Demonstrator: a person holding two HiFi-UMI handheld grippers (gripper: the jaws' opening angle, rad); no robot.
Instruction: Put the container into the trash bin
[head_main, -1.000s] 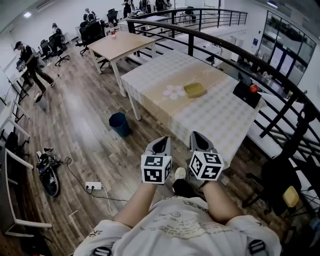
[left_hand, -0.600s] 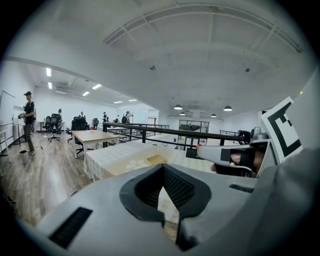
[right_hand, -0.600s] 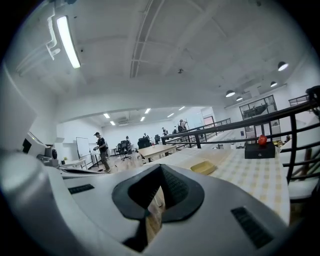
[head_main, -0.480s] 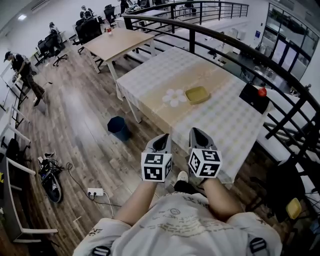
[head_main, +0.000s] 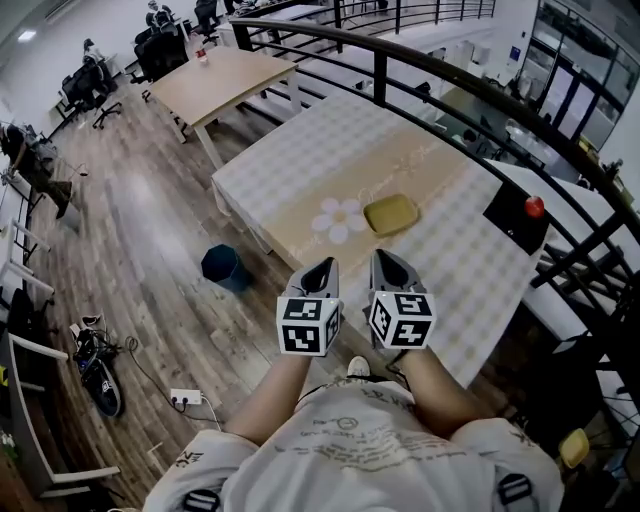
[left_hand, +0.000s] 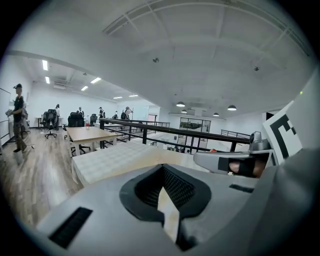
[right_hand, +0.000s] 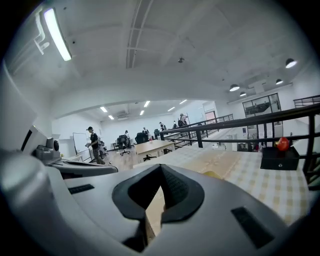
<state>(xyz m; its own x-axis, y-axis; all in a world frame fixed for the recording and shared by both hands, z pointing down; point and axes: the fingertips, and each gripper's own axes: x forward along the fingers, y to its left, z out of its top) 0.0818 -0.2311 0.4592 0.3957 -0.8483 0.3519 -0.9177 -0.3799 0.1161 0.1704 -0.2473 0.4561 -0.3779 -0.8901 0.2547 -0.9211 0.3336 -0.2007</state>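
Both grippers are held side by side over the near edge of the bench (head_main: 292, 162), which is covered with a checked cloth. The left gripper (head_main: 319, 272) is seen with its jaws drawn together and nothing between them. The right gripper (head_main: 384, 262) is likewise closed and empty. The yellow container (head_main: 391, 214) is found on the bench just beyond the right gripper, beside a white flower-shaped mat (head_main: 339, 219). The dark blue trash bin (head_main: 224, 266) is set on the wooden floor left of the bench, well apart from the container. A black box (head_main: 515, 218) is placed at the bench's right edge.

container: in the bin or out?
Out. The yellow container lies on the table; the trash bin stands on the floor, apart from it.
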